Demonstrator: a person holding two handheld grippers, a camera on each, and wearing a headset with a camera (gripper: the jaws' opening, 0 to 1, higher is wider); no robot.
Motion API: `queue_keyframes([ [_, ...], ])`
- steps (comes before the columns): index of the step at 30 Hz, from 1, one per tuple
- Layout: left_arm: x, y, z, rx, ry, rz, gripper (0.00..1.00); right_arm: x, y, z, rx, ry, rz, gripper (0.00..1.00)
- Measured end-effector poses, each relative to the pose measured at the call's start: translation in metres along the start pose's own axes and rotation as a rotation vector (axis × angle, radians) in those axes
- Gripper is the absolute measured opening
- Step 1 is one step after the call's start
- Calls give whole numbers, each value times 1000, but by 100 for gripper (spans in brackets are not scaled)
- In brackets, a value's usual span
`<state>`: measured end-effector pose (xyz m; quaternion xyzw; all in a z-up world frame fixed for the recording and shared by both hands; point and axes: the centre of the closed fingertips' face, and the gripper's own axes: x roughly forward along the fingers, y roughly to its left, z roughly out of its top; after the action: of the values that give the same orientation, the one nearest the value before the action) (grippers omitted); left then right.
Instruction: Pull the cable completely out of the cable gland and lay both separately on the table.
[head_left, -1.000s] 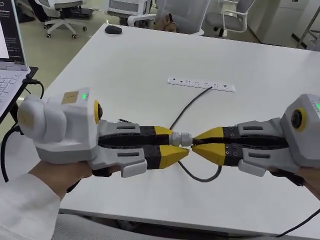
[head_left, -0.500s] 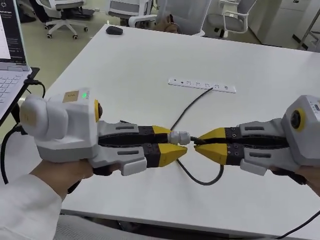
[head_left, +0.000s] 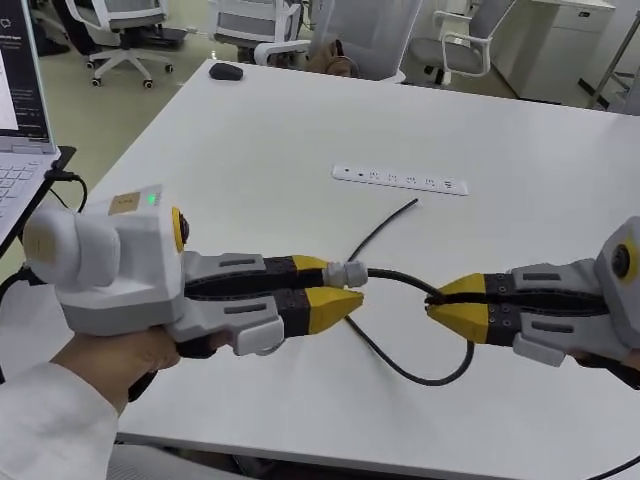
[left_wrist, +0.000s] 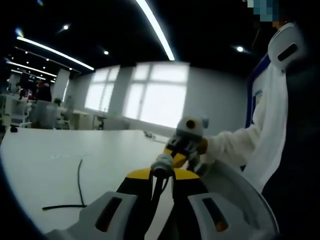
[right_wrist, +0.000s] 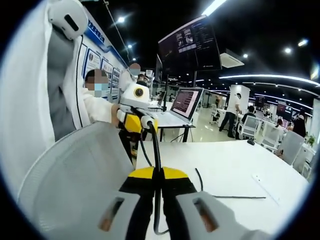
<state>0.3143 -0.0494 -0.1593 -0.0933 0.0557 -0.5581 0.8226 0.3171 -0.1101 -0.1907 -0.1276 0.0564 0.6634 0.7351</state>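
Above the table, cable runs through cable gland.

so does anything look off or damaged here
Nothing stands out. The black cable runs from the gland in the left gripper to the right gripper, each shut on its part, and the rest loops loosely over the table. No damage shows, and the power strip lies flat.

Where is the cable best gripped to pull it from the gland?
Grip the cable on its straight stretch beside the gland, from the right, jaws across it: it leaves the gland straight, so a pull runs along it. The right hand-held gripper grips there.
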Motion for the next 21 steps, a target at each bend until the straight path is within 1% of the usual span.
queue_keyframes([
  [2, 0, 0, -1, 2, 5, 1, 15, -2, 0, -8, -1, 21, -1, 2],
  [7, 2, -2, -5, 17, 28, -2, 15, -4, 0, -24, 13, 52, -10, 2],
  [9, 2, -2, -6, 21, 35, -3, 15, -5, 1, -27, 21, 54, -12, 2],
  [14, 2, -2, -9, 23, 51, -1, 15, -4, 2, -29, 33, 59, -15, 3],
  [15, 2, -1, -10, 28, 57, 2, 15, -4, 3, -30, 40, 69, -10, 3],
  [16, 2, -1, -11, 37, 67, 5, 15, -4, 5, -31, 64, 84, 3, 3],
  [18, 3, -1, -13, 37, 72, 4, 16, -5, 4, -30, 73, 97, -3, 3],
  [19, 4, -2, -14, 45, 80, 3, 16, -6, 2, -28, 66, 104, -17, 5],
  [20, 4, -3, -14, 47, 81, 2, 16, -7, 1, -25, 64, 99, -22, 9],
  [21, 4, -3, -15, 47, 84, -2, 16, -7, 0, -18, 65, 83, -28, 14],
])
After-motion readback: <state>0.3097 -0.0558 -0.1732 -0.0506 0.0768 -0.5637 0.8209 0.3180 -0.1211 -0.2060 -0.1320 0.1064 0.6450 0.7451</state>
